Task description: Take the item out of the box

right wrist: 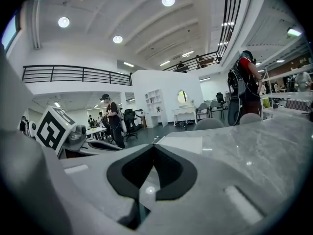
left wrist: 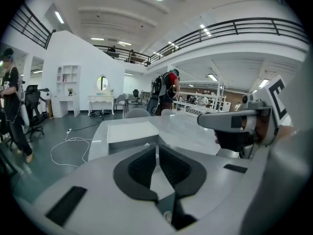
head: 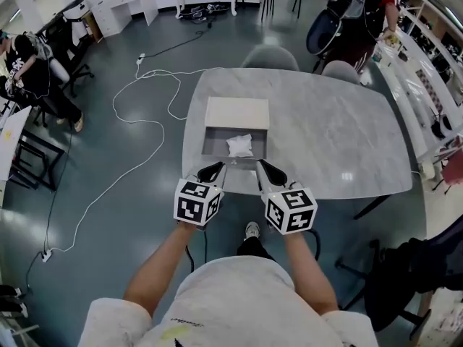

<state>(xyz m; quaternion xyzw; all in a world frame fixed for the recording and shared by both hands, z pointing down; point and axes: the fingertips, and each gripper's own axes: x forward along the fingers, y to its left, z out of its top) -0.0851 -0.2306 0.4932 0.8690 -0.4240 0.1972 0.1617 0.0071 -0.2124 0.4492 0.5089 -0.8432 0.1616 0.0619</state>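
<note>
An open grey box point(head: 210, 144) sits on the marble table point(head: 333, 136) near its front edge, with a white crumpled item point(head: 240, 145) lying inside. Its cream lid point(head: 236, 112) lies flat just behind it. My left gripper point(head: 215, 168) hovers at the box's near left corner and my right gripper point(head: 266, 166) at its near right corner, both at the table's edge. In the left gripper view the left gripper point(left wrist: 157, 147) has its tips together with nothing between them, the lid point(left wrist: 131, 131) ahead. In the right gripper view the right gripper point(right wrist: 154, 146) is likewise shut and empty.
Two grey chairs point(head: 269, 56) point(head: 340, 71) stand at the table's far side. A person with a backpack point(head: 354, 13) stands beyond them, another person point(head: 29, 71) at far left. A white cable point(head: 137, 129) snakes over the floor left of the table.
</note>
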